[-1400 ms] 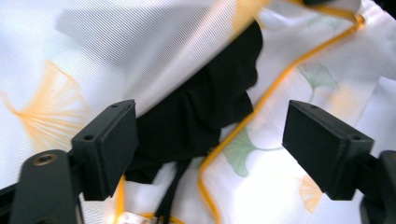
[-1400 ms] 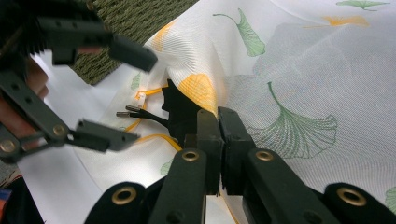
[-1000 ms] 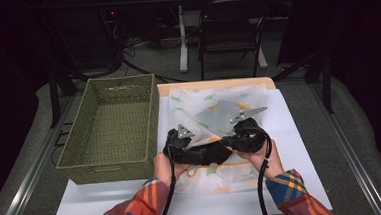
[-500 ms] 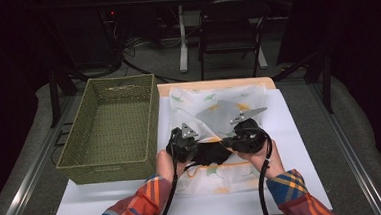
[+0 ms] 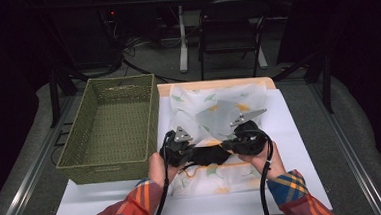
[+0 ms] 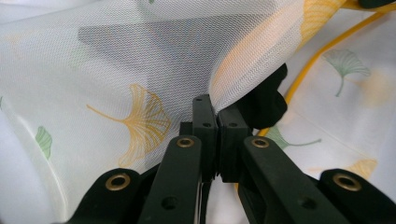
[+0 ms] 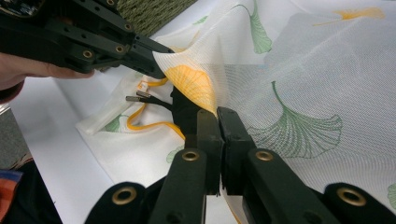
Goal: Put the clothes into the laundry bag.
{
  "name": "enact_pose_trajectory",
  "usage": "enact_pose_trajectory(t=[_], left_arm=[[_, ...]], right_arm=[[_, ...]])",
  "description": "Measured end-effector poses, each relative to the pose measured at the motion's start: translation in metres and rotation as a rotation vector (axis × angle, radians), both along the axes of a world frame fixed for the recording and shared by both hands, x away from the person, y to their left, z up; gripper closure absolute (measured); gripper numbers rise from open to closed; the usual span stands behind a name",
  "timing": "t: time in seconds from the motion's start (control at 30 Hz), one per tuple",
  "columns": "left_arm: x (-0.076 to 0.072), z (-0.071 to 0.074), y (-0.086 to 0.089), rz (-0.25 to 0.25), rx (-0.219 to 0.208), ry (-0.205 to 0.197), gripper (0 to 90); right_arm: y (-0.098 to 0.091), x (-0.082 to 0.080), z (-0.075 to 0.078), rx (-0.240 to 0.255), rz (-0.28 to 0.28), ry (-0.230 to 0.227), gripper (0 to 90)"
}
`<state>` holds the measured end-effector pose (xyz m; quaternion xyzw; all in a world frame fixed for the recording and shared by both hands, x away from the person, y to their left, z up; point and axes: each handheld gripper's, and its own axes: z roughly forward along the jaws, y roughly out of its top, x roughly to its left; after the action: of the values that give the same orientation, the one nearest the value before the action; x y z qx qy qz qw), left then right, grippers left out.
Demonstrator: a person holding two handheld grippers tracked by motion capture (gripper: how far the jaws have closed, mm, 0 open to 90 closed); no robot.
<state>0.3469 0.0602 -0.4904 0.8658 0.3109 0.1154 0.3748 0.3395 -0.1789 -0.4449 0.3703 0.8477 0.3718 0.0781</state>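
White mesh bag (image 5: 219, 111) printed with ginkgo leaves lay on the white board (image 5: 301, 146) atop the bench, just right of the green wicker basket (image 5: 109, 127). Both hand-held grippers pinched its near edge. The left hand-held gripper (image 6: 217, 123) had just clamped its jaws together on the mesh, a fold of fabric caught between them. The right hand-held gripper (image 7: 217, 119) was likewise closed tight on the mesh beside an orange leaf. A yellow cord (image 7: 149, 125) and a dark item (image 7: 184, 109) lay under the lifted edge.
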Motion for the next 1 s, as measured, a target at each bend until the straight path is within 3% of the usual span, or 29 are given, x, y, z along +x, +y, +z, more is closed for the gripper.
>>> enact_pose_trajectory(t=[0.4, 0.8, 0.9, 1.0], left_arm=[[-0.009, 0.003, 0.004, -0.055, 0.027, 0.029, 88.1], [-0.013, -0.009, 0.007, -0.070, 0.031, 0.064, 87.9], [-0.014, -0.012, 0.009, -0.075, 0.051, 0.070, 85.7], [-0.012, -0.015, 0.013, -0.050, 0.058, 0.085, 73.1]], right_arm=[[-0.002, -0.004, -0.006, -0.018, 0.018, 0.025, 89.2], [0.000, -0.006, -0.017, -0.041, 0.044, 0.058, 89.2], [0.002, -0.006, -0.019, -0.047, 0.046, 0.062, 89.2], [0.003, -0.006, -0.020, -0.045, 0.043, 0.058, 89.2]])
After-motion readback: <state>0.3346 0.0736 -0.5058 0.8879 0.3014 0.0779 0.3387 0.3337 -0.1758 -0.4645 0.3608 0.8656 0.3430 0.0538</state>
